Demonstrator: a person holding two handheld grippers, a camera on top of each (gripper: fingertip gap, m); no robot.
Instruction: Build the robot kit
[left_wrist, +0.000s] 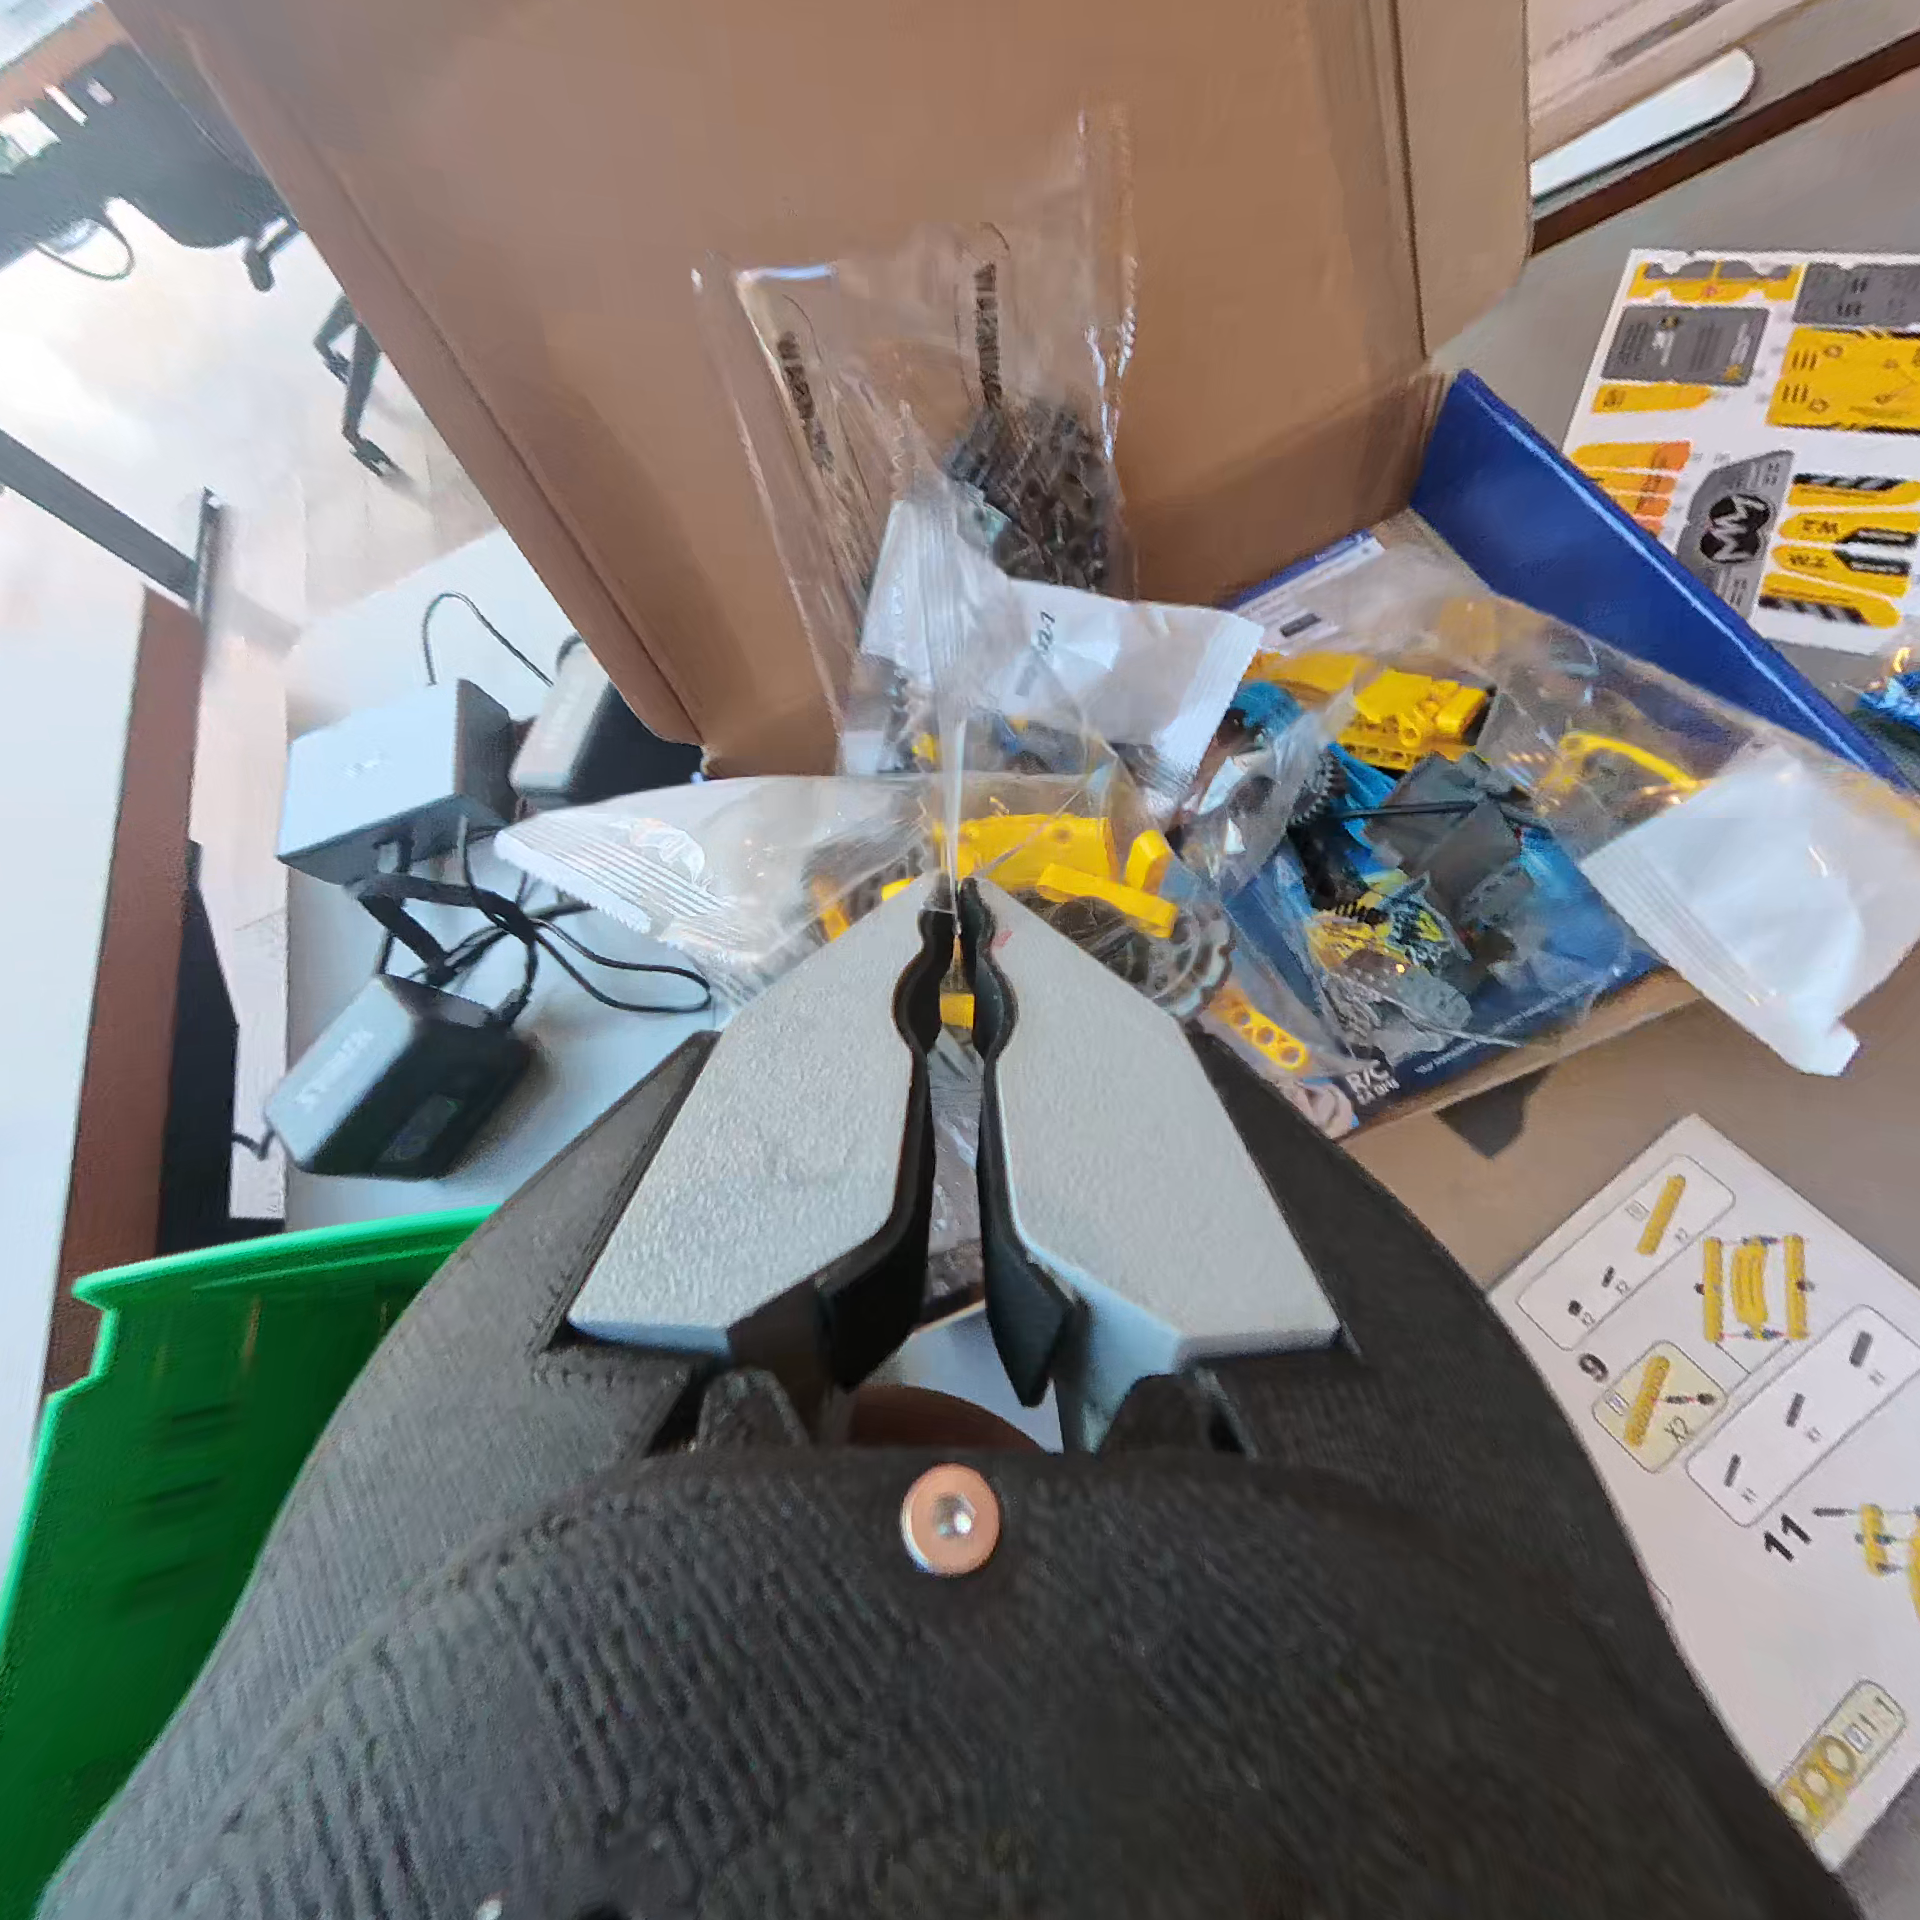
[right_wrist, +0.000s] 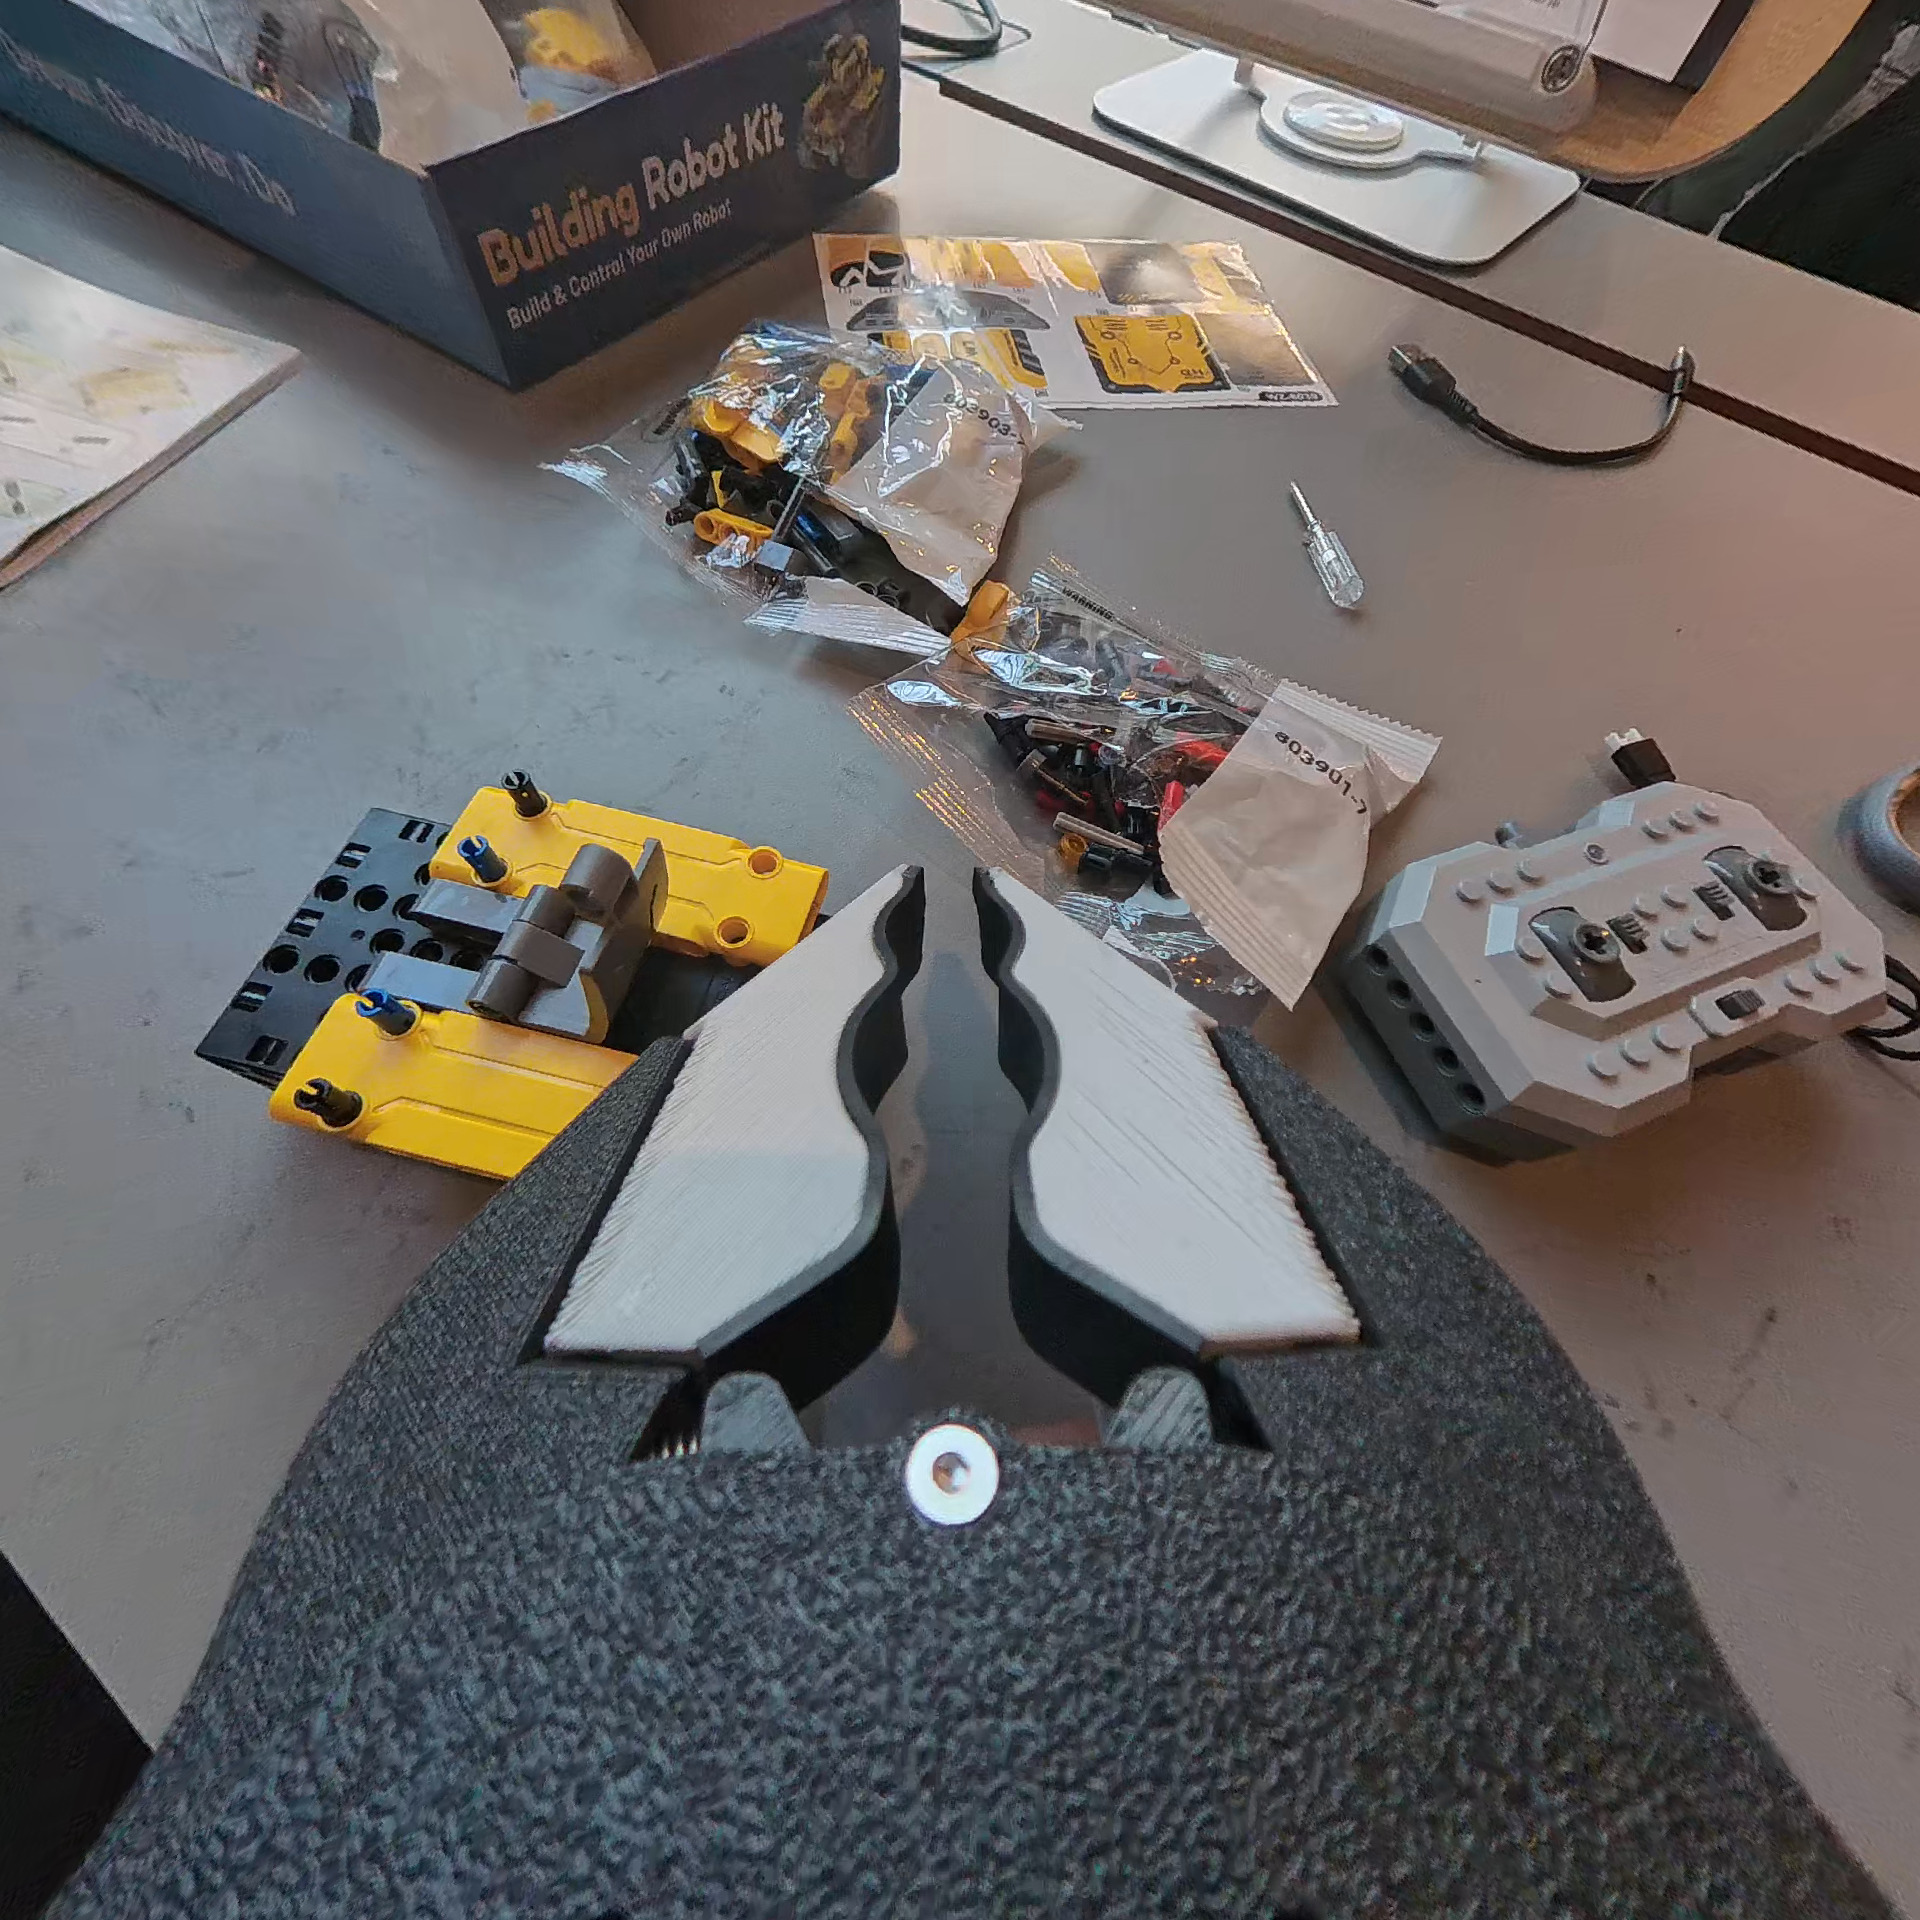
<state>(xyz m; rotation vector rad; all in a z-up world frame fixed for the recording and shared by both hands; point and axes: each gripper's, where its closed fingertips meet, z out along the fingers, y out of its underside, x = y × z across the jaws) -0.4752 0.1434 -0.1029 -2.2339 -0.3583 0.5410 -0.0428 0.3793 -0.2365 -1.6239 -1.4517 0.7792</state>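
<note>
Bag (left_wrist: 935, 499) of dark parts is pinched by its clear edge in the left claw (left_wrist: 957, 896), held up over the blue kit box (left_wrist: 1558, 540). Right claw (right_wrist: 948, 883) is kept slightly parted, empty, above the desk (right_wrist: 312, 623) beside the yellow assembly (right_wrist: 499, 966).

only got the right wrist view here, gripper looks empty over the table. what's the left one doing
Observer: The left gripper is shut on the edge of a clear plastic bag, held up before an open cardboard flap.
Operator: anything inside the bag
Observer: Small dark parts, bunched in the bag.
Operator: whats under it
Observer: More bagged yellow pieces in the blue box, and a green bin at lower left.
</note>
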